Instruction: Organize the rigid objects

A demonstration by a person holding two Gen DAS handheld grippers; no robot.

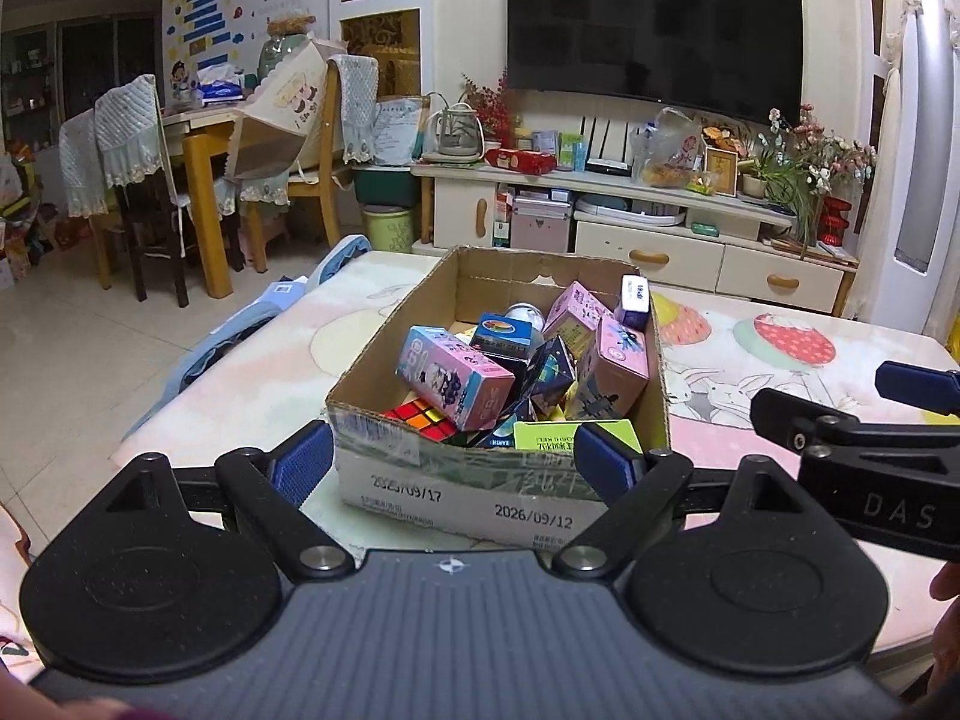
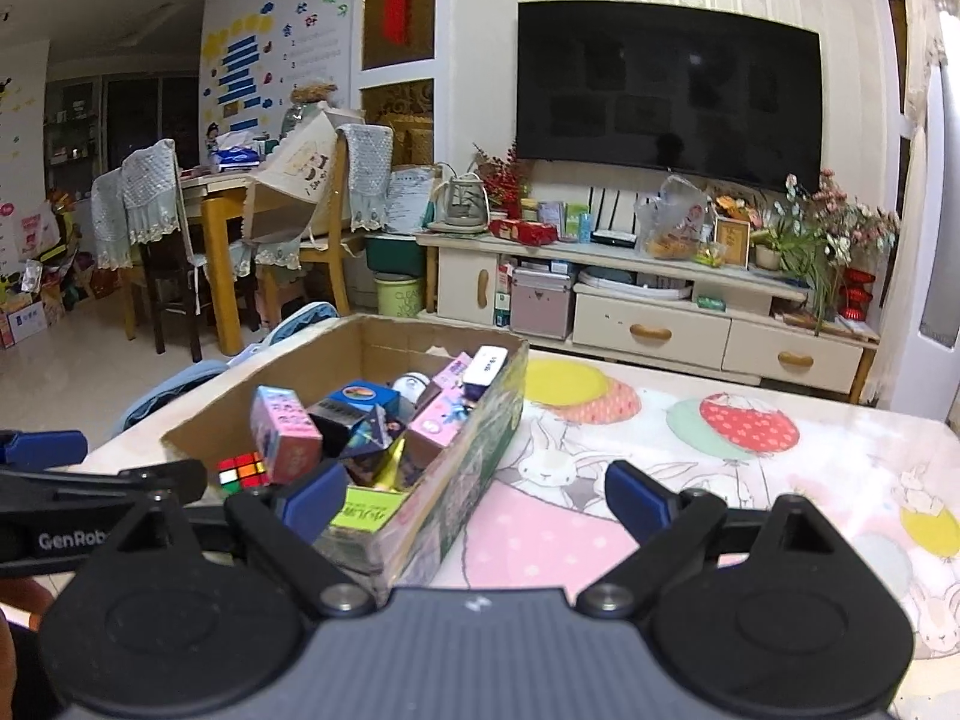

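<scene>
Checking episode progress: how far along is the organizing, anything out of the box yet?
Done: nothing visible. The cardboard box is full of jumbled items, among them a pink carton and a puzzle cube; the tablecloth beside it holds no sorted items.
In hand: nothing. Left gripper and right gripper are open and empty near the box's near end.
Left: apparently all of the sorting.

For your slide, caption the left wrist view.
Open left hand-held gripper facing a cardboard box of small cartons and a puzzle cube.
</scene>
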